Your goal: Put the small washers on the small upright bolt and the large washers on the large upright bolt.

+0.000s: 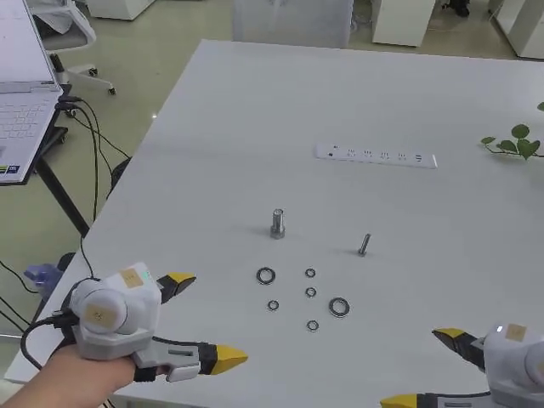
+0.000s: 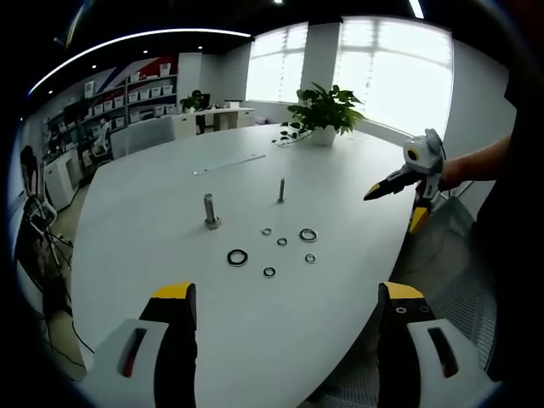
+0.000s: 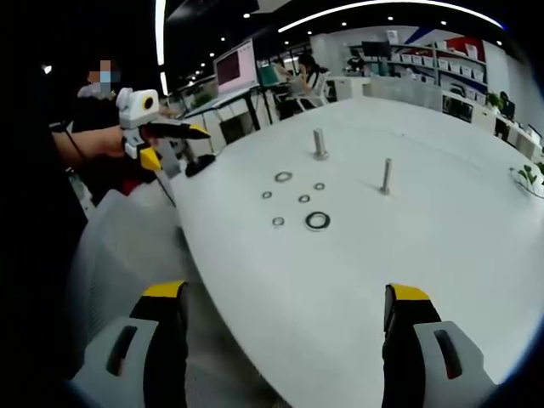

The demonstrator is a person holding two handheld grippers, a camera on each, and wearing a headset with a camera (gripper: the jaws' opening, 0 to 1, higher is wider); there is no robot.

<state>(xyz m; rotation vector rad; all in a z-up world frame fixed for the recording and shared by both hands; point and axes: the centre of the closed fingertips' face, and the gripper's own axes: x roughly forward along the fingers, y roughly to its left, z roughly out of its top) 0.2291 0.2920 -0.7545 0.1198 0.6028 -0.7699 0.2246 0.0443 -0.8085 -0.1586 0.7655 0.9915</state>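
Observation:
On the white table [image 1: 212, 153] the large upright bolt [image 1: 277, 223] [image 2: 209, 212] [image 3: 320, 143] stands left of the thin small bolt [image 1: 364, 246] [image 2: 280, 189] [image 3: 386, 176]. Two large washers [image 1: 265, 275] [image 1: 339, 307] and several small washers [image 1: 311, 292] [image 2: 281, 241] [image 3: 303, 198] lie flat in front of the bolts. My left gripper [image 1: 210, 319] [image 2: 287, 297] hovers open at the near left edge, holding nothing. My right gripper [image 1: 421, 368] [image 3: 285, 293] is open at the near right, also holding nothing. Both are well short of the washers.
A white power strip [image 1: 376, 156] lies beyond the bolts. A potted plant [image 1: 514, 143] [image 2: 323, 115] stands at the far right. A laptop [image 1: 21, 110] sits on a side stand left of the table, with cables hanging. The table's near edge lies just under both grippers.

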